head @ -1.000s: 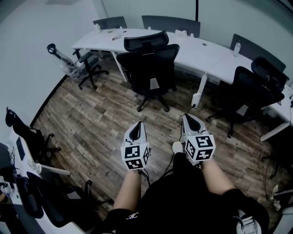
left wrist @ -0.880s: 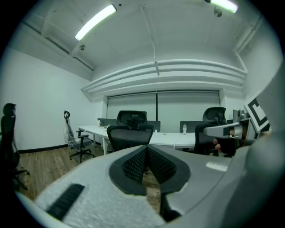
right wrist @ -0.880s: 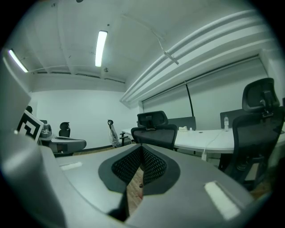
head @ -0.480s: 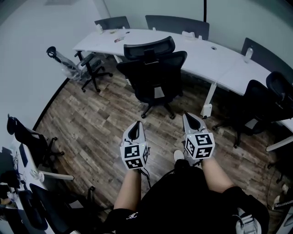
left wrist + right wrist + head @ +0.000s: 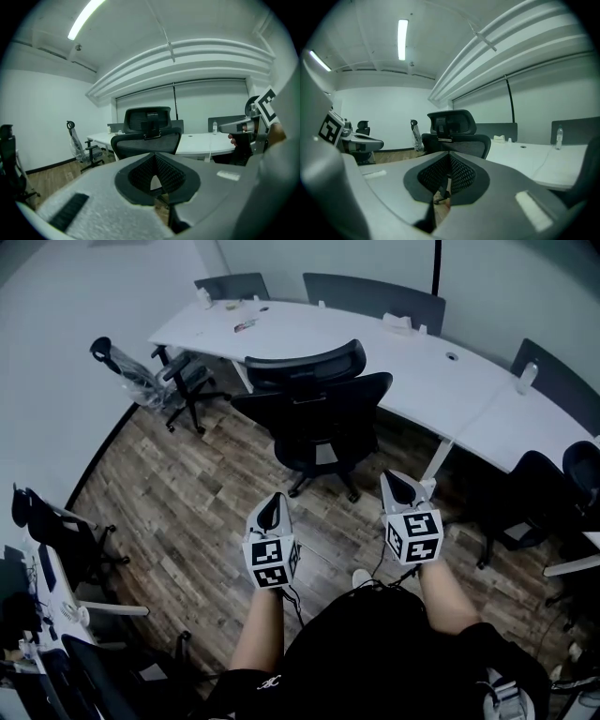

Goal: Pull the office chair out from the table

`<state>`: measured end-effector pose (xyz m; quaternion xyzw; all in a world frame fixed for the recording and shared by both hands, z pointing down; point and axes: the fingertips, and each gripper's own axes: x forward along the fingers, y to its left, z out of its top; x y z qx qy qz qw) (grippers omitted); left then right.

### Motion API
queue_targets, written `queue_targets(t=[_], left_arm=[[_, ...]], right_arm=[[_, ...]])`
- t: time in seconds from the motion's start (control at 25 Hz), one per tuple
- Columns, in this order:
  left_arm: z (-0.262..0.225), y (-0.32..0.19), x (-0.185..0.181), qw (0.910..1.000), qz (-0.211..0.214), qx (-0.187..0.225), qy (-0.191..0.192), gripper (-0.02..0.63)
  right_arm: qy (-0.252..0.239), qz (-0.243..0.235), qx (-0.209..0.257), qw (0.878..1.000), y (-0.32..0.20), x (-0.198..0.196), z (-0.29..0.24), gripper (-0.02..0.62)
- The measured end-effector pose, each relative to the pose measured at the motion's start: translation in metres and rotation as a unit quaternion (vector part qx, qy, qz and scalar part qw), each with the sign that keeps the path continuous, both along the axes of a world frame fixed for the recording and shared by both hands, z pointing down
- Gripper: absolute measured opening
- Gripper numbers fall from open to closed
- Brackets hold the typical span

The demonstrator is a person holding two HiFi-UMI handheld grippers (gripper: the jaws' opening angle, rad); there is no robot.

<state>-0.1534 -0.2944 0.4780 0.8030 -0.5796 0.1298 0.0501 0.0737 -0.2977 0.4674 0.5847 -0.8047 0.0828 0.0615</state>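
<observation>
A: What is seen nearest the camera?
B: Two bare forearms and a black garment [image 5: 375,652] are seen at the bottom of the head view. A white-shelled left gripper [image 5: 272,507] with a marker cube is held in one hand, and a matching right gripper [image 5: 401,486] in the other.
A: How are the jaws set?
B: Both pairs are clenched together, pad against pad, and nothing is gripped between them. This is shown plainly in each gripper view.
A: Where is the chair found?
B: The black mesh-backed office chair with a headrest [image 5: 319,404] is stood on the brown wood-plank floor [image 5: 187,484] ahead of both grippers, apart from them and untouched. Its backrest is turned toward the grippers, and its seat is placed just beside the near edge of the long curved white table [image 5: 412,352].
A: And beyond that?
B: A second swivel chair wrapped in clear plastic [image 5: 141,381] is parked near the table's left end. Another black chair [image 5: 525,498] is set at the right. Dark grey partition panels [image 5: 375,292] are lined along the table's far side, against the pale wall.
</observation>
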Motion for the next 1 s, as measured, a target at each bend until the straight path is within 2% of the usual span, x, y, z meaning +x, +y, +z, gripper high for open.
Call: queue_targets(t=[0.28, 0.48, 0.68, 0.76, 0.88, 1.0], left_arm=[[-0.009, -0.081, 0.015, 0.9998, -0.015, 0.014, -0.007, 0.008], [-0.017, -0.122, 0.021, 0.9994, 0.002, 0.022, -0.025, 0.008], [-0.022, -0.168, 0.007, 0.9945, 0.023, 0.043, -0.093, 0.008], [-0.024, -0.191, -0.006, 0.9919, 0.031, 0.043, -0.116, 0.016], [-0.026, -0.225, -0.026, 0.9861, 0.056, 0.033, -0.153, 0.073], [-0.019, -0.261, -0.042, 0.9706, 0.097, 0.022, -0.219, 0.158]], right_arm=[[0.035, -0.034, 0.01, 0.999, -0.082, 0.018, -0.006, 0.011], [0.071, -0.057, 0.016, 0.996, -0.124, 0.017, -0.009, 0.011], [0.097, -0.09, 0.007, 0.991, -0.17, 0.02, 0.001, 0.012], [0.111, -0.097, 0.003, 0.989, -0.192, 0.025, 0.002, 0.032], [0.158, -0.101, 0.01, 0.982, -0.223, 0.033, -0.004, 0.06], [0.223, -0.129, -0.005, 0.966, -0.248, 0.036, 0.0, 0.101]])
